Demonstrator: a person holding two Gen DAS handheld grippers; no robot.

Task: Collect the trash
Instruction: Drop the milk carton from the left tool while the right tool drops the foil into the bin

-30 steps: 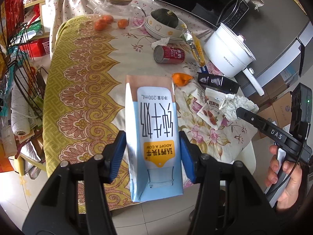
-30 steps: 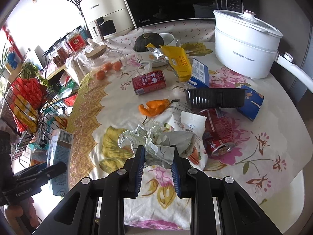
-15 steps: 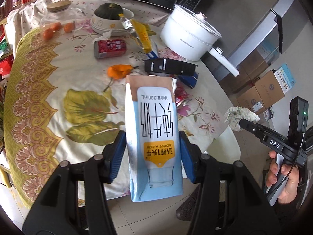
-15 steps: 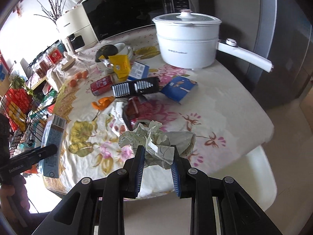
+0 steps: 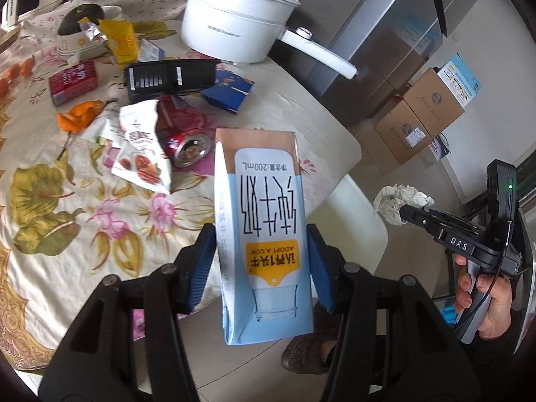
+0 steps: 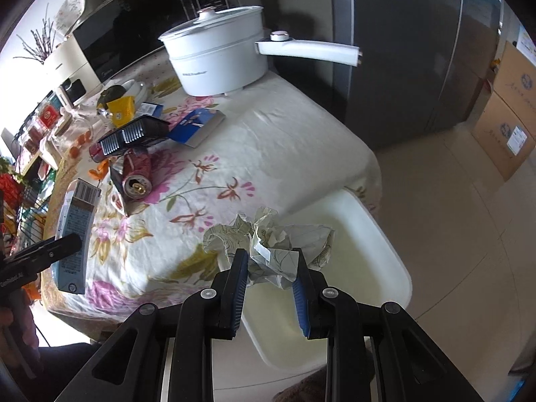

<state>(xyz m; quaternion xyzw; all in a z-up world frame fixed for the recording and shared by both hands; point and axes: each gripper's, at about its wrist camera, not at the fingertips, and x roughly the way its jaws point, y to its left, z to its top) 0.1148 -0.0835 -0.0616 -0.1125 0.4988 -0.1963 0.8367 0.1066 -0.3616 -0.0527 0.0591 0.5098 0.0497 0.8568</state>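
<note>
**Both hands loaded with trash**

The left hand-held gripper (image 5: 261,264) pinches a milk carton (image 5: 264,231) between its blue pads (print upside down), held off the edge of the worktop (image 5: 100,221). Beyond its tips to the left lie a snack wrapper (image 5: 140,154) and a crushed red can (image 5: 182,137). The right hand-held gripper (image 6: 270,268) clamps a crumpled paper wad (image 6: 268,244) over a white chair seat (image 6: 351,268) beside the worktop.
</note>
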